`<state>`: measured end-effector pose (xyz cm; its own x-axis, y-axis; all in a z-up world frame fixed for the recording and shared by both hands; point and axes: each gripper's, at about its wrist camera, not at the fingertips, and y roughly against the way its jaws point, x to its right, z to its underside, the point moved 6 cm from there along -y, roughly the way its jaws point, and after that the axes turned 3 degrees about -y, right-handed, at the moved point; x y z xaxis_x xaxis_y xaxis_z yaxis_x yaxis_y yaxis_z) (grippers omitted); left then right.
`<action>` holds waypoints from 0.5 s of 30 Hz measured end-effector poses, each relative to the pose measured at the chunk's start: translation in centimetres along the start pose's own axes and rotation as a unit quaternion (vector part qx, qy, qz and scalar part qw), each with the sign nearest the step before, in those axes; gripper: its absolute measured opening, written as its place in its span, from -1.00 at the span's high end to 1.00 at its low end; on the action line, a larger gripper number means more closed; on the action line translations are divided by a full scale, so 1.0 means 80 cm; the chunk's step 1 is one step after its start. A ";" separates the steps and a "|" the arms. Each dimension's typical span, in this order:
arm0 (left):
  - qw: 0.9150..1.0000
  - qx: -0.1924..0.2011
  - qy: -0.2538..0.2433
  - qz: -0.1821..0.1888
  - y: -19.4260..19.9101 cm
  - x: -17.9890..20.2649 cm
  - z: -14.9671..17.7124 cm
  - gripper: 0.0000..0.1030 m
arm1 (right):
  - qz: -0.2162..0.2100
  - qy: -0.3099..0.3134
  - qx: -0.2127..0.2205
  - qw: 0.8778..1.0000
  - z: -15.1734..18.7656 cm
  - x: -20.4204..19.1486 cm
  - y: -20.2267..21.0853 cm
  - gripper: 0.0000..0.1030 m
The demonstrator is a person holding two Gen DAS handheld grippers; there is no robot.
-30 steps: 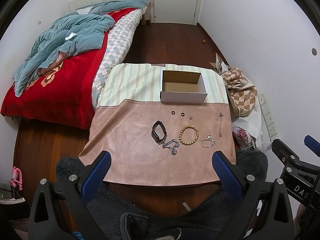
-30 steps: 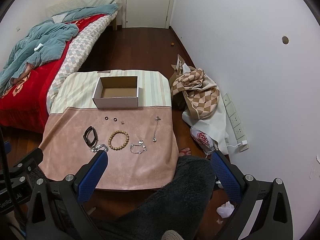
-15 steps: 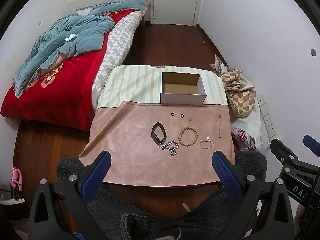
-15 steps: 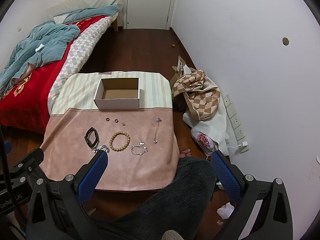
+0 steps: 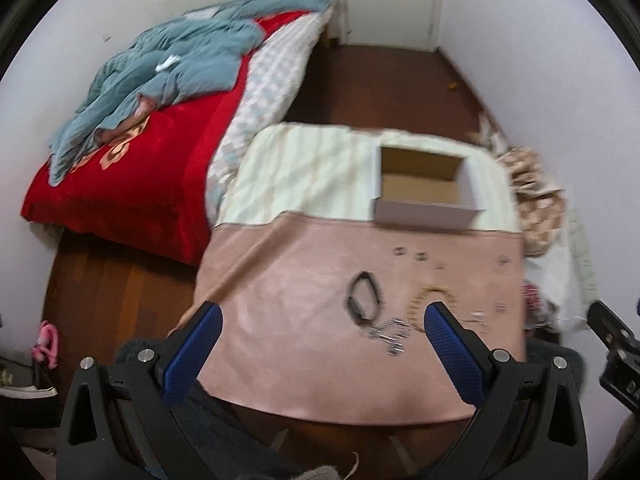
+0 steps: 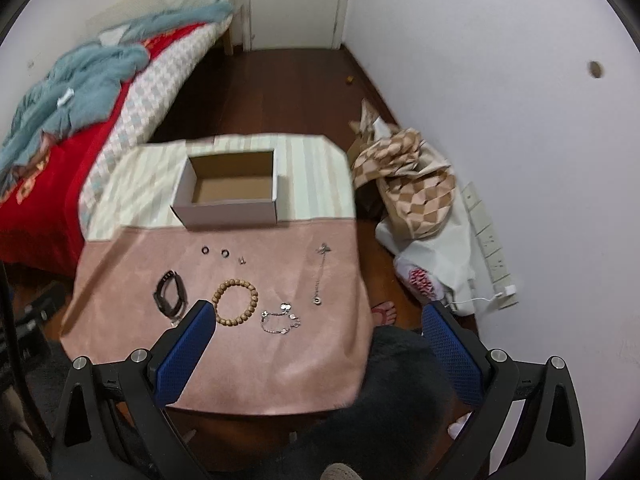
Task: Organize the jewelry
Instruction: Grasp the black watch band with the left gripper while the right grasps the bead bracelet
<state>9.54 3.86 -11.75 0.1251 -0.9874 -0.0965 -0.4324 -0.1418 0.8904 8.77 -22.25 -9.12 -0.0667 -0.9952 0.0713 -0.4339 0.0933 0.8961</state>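
Jewelry lies on a pink cloth [image 6: 248, 352] covering a small table: a black band [image 6: 170, 294] [image 5: 363, 299], a wooden bead bracelet [image 6: 236, 301] [image 5: 430, 300], a silver bracelet [image 6: 281, 319], a thin chain necklace [image 6: 321, 272], two dark rings [image 6: 215, 251] and a small stud [image 6: 241, 260]. A silver chain [image 5: 387, 332] lies by the band. An open, empty cardboard box [image 6: 229, 189] [image 5: 424, 192] stands behind them. My left gripper [image 5: 320, 320] and right gripper [image 6: 316, 320] are open and empty, above the table's near edge.
A bed with a red cover and blue blanket [image 5: 168, 80] stands left of the table. A checked cloth and bags [image 6: 412, 176] lie against the right wall with sockets [image 6: 490, 240]. A dark fuzzy seat [image 6: 400, 400] is below the grippers. A door [image 6: 294, 0] is at the far end.
Both grippers have moved forward and lower toward the table; the jewelry looks larger. The left view has swung left and is blurred. Nothing was picked up.
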 end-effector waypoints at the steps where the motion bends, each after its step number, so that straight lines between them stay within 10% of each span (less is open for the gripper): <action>1: 1.000 -0.012 0.000 -0.006 -0.024 -0.002 -0.002 -1.00 | 0.000 0.006 -0.016 1.000 0.000 -0.009 -0.024 -1.00; 15: 0.984 -0.178 -0.004 -0.001 -0.241 -0.003 0.035 -0.96 | -0.029 0.005 -0.176 0.984 0.046 -0.076 -0.281 -0.45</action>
<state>15.37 6.62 -30.11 0.1185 -0.9878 -0.1014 -0.0919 -0.1126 0.9894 15.65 -18.23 -31.33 -0.0421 -0.9989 0.0188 -0.0992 0.0229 0.9948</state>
